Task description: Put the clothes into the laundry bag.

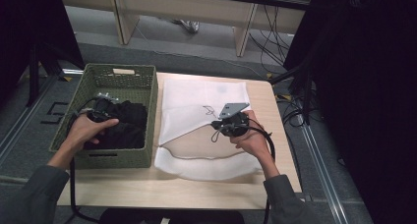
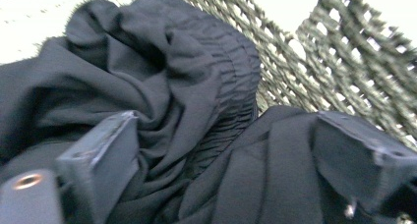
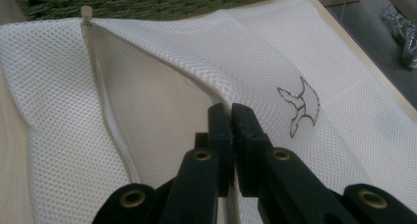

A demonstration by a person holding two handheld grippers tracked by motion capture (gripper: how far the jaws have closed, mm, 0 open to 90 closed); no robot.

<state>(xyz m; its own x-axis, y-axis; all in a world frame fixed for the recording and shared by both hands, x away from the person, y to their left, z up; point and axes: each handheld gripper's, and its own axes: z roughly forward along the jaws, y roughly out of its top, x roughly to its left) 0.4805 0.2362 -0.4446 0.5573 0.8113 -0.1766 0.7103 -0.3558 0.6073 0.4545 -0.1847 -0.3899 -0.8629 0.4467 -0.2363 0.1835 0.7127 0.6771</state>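
Note:
A green woven basket (image 1: pixel 153 103) stands on the table's left side with crumpled black clothing (image 1: pixel 129 126) inside. My left gripper (image 1: pixel 101 108) is down in the basket; in the left gripper view it (image 2: pixel 226 135) stands open, jaws wide apart, with the black garment (image 2: pixel 172 86) bunched between and under them and the basket wall (image 2: pixel 334 62) behind. A white mesh laundry bag (image 1: pixel 196 94) lies beside the basket, its mouth unzipped. My right gripper (image 1: pixel 223 123) is shut on the bag's upper edge; the right gripper view shows it (image 3: pixel 231 111) pinching the mesh (image 3: pixel 246 52) near the zip (image 3: pixel 105 96).
The light wooden table (image 1: pixel 147 187) ends just right of the bag. Black cables (image 1: pixel 295 116) lie on the floor to the right. Pale wooden furniture legs (image 1: pixel 125 17) stand beyond the table. A small bird-like motif (image 3: pixel 300 106) marks the bag.

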